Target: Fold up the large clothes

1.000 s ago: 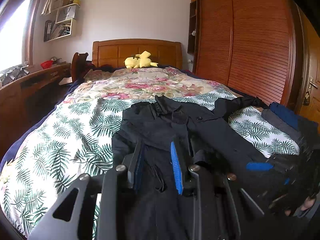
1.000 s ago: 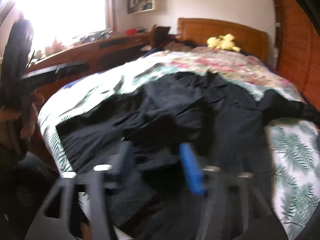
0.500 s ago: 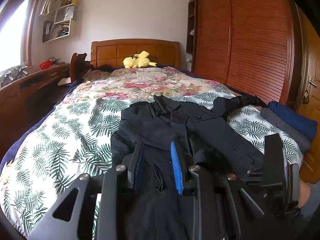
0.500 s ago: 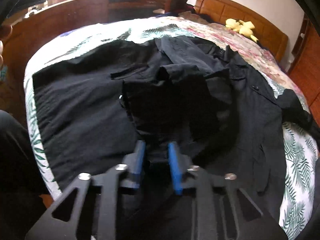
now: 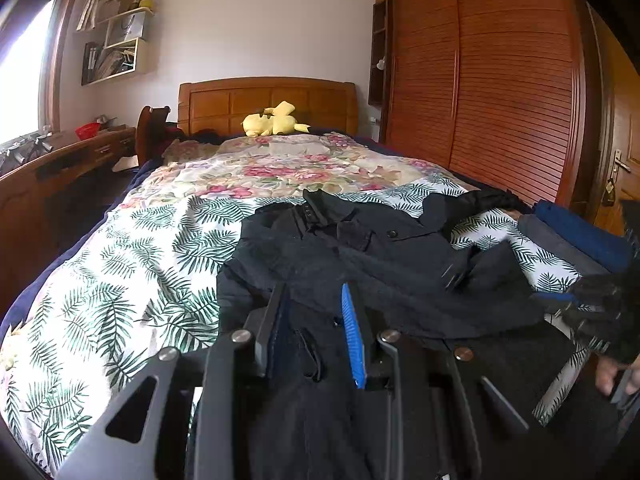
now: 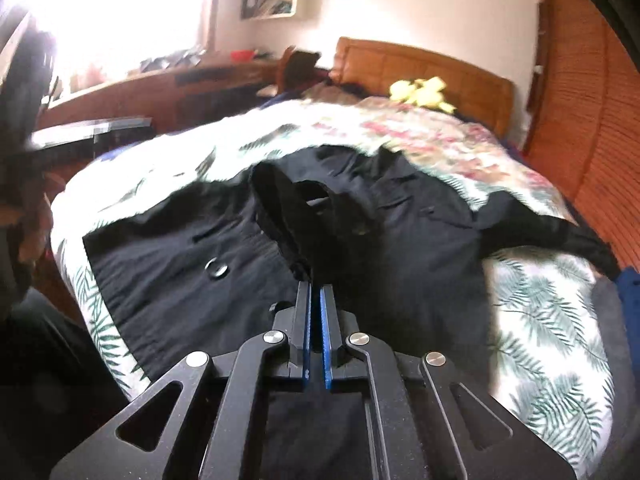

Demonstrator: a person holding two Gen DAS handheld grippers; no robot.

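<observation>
A large black coat (image 5: pixel 360 248) lies spread on the bed, collar toward the headboard. My left gripper (image 5: pixel 312 300) hovers open over its lower front. In the right wrist view the coat (image 6: pixel 420 248) fills the middle; my right gripper (image 6: pixel 315 292) is shut on a fold of its black cloth, a sleeve or flap (image 6: pixel 288 208) that rises from the fingertips. The right gripper also shows blurred at the right edge of the left wrist view (image 5: pixel 592 308).
The bed has a palm-leaf and floral quilt (image 5: pixel 120 280) and a wooden headboard (image 5: pixel 268 100) with a yellow plush toy (image 5: pixel 276 120). Folded blue and grey clothes (image 5: pixel 580 236) lie at the right edge. A wooden desk (image 5: pixel 60 160) stands left, a wardrobe (image 5: pixel 500 80) right.
My right gripper closed on a fold of the coat and has lifted it, pulling back from the coat. My left gripper stayed open and almost still.
</observation>
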